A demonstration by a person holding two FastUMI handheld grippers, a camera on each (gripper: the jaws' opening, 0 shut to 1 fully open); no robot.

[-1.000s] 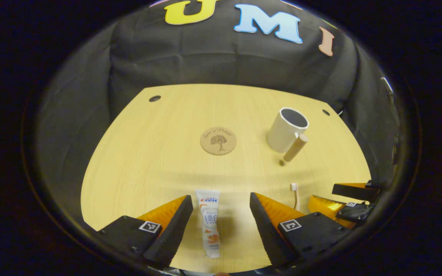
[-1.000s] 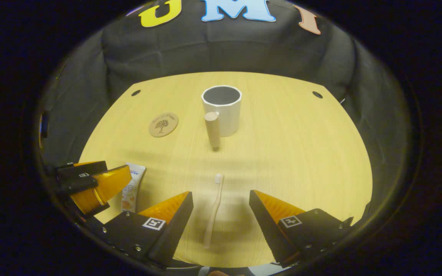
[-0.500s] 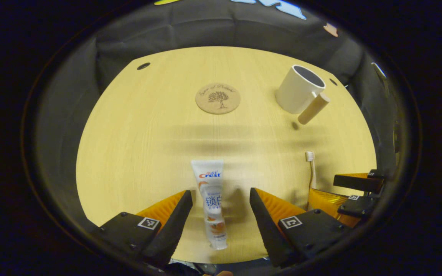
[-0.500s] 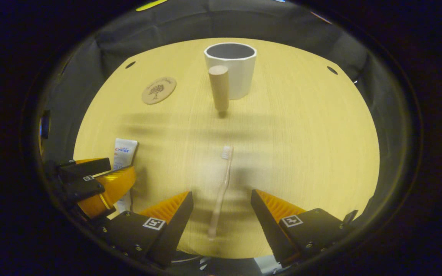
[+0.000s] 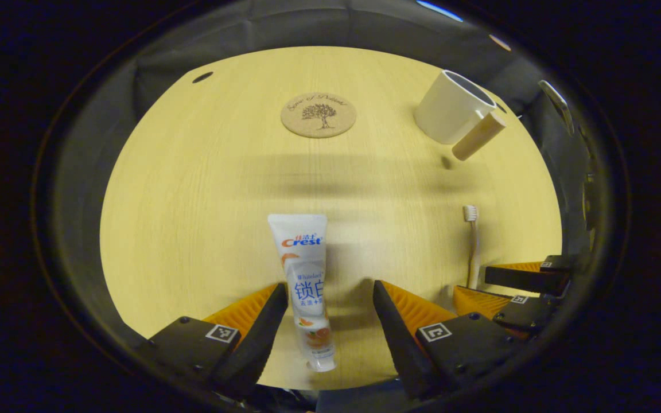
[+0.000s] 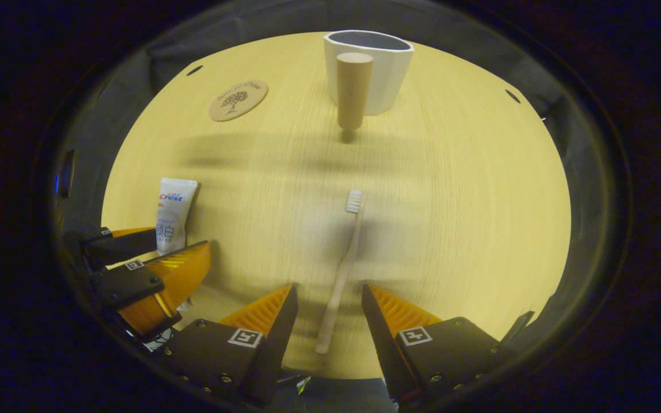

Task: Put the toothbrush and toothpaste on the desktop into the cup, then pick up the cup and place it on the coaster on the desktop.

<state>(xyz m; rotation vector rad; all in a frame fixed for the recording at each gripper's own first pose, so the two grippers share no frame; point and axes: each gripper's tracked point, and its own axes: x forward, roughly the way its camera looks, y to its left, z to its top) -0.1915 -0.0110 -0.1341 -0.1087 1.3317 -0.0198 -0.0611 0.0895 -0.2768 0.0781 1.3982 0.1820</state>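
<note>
Spanning pale wooden desktop (image 5: 204,189), dark-walled.

The counter (image 5: 193,189) is showing a pale wood-grain finish, smooth and matt. The coaster (image 5: 318,115) is looking like cork (finely grained, dull). The cup (image 6: 385,74) is presenting a smooth matt white body with a bare wooden handle (image 6: 353,89). The toothpaste (image 5: 305,275) is gleaming faintly as soft glossy plastic. The toothbrush (image 6: 342,275) is appearing as pale matt plastic, its bristles (image 6: 354,201) white.
</note>
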